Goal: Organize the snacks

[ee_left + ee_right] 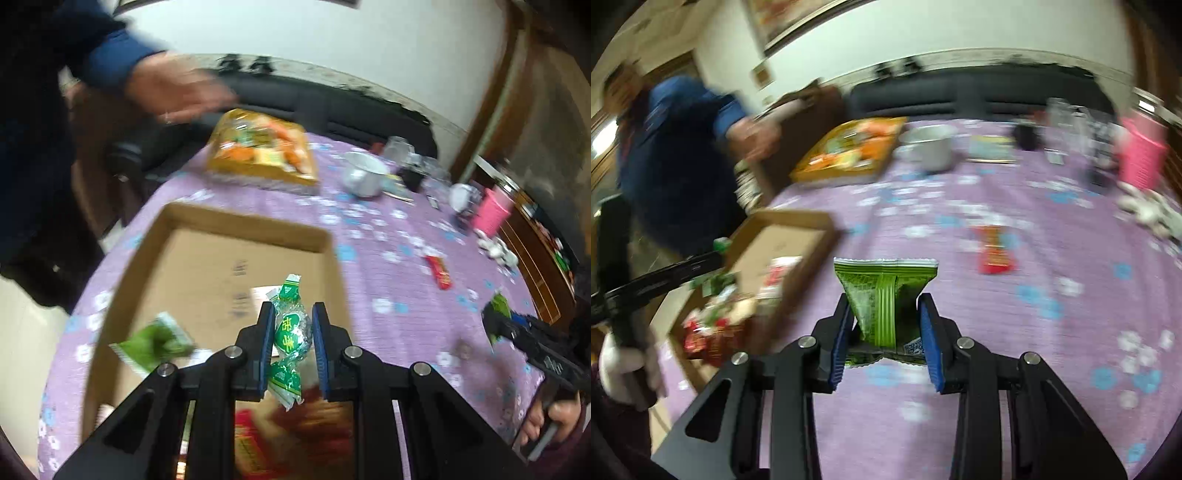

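My left gripper (293,317) is shut on a green twist-wrapped candy (290,330), held above the open cardboard box (147,251). Inside the box lie a green packet (155,343) and red snack packs (291,435). My right gripper (886,308) is shut on a green snack pouch (882,295), lifted over the purple flowered tablecloth (1015,332). A red snack bar (995,253) lies on the cloth ahead of it; the left wrist view shows the same bar (439,272). The box (783,236) sits to the left in the right wrist view, with snacks (716,325) in it.
A second person's hand (177,92) and blue sleeve (683,147) reach over the far left table edge. A yellow snack tray (262,151), a white mug (364,173), glass jars (1067,118) and a pink basket (1141,155) stand at the back.
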`<state>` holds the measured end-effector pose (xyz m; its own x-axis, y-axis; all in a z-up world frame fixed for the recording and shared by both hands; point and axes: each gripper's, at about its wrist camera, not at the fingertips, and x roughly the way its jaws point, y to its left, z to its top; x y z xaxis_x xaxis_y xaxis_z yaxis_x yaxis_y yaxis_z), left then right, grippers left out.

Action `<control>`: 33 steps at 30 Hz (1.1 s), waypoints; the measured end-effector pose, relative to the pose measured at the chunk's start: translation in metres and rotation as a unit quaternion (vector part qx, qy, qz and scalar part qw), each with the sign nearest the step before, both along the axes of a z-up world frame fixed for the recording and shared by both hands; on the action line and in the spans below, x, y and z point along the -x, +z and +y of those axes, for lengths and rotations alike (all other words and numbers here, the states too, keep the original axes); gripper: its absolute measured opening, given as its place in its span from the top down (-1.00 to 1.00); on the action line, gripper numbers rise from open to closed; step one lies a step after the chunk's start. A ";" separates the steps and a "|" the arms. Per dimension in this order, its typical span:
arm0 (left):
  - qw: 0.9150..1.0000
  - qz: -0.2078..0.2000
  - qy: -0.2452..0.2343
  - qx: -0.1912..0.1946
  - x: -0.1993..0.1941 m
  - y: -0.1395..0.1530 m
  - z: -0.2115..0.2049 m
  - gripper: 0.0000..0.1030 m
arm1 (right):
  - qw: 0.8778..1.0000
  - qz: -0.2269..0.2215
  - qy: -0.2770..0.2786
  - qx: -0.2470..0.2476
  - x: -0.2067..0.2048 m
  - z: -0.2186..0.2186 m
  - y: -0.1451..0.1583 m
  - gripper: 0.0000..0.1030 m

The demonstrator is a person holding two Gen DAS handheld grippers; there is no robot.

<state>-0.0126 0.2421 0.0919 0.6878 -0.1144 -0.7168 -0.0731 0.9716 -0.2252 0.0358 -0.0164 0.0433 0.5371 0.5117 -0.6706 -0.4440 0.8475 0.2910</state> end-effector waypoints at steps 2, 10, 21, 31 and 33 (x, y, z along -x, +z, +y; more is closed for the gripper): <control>1.000 0.010 0.012 -0.001 -0.004 -0.007 0.017 0.64 | 0.999 0.015 0.033 -0.005 0.000 0.036 -0.001 0.27; 0.998 0.042 0.037 0.024 -0.029 -0.034 0.053 0.63 | 0.994 0.051 0.093 0.023 -0.016 0.155 -0.023 0.27; 0.999 0.024 0.038 0.026 -0.019 -0.028 0.052 -0.01 | 0.994 0.051 0.091 0.039 -0.024 0.183 -0.033 0.06; 0.960 -0.161 0.129 -0.190 0.089 0.048 -0.028 -0.69 | 0.995 -0.072 0.035 0.065 0.053 0.105 0.017 -0.11; 0.944 -0.209 0.145 -0.212 0.119 0.063 -0.048 -0.88 | 0.994 -0.089 0.031 0.063 0.070 0.095 0.021 -0.20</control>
